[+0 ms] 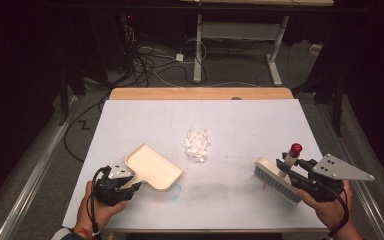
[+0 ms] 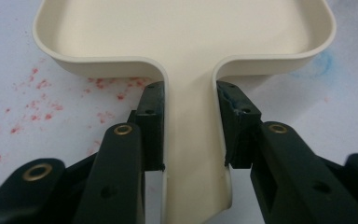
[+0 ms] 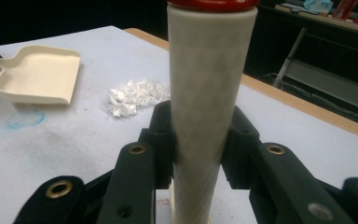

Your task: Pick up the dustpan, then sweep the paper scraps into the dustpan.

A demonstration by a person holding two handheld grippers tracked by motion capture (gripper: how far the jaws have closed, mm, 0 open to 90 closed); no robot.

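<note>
A cream dustpan (image 1: 152,167) lies on the white table sheet (image 1: 200,115) at the front left, its mouth toward the middle. My left gripper (image 1: 130,186) is shut on the dustpan's handle (image 2: 191,140), both pads pressing its sides. A small heap of white paper scraps (image 1: 197,144) sits in the middle of the table. At the front right, my right gripper (image 1: 289,167) is shut on the cream handle (image 3: 209,93) of a hand brush (image 1: 277,180) with a red cap (image 1: 295,148). The brush bristles rest near the sheet. From the right gripper view the dustpan (image 3: 35,72) and the scraps (image 3: 135,98) lie ahead.
A blue scribble (image 1: 176,190) marks the sheet by the dustpan's front corner, and red specks (image 2: 37,100) dot the sheet beside the handle. The wooden table edge (image 1: 200,93) runs along the far side. Cables and a desk frame (image 1: 240,45) lie on the floor beyond.
</note>
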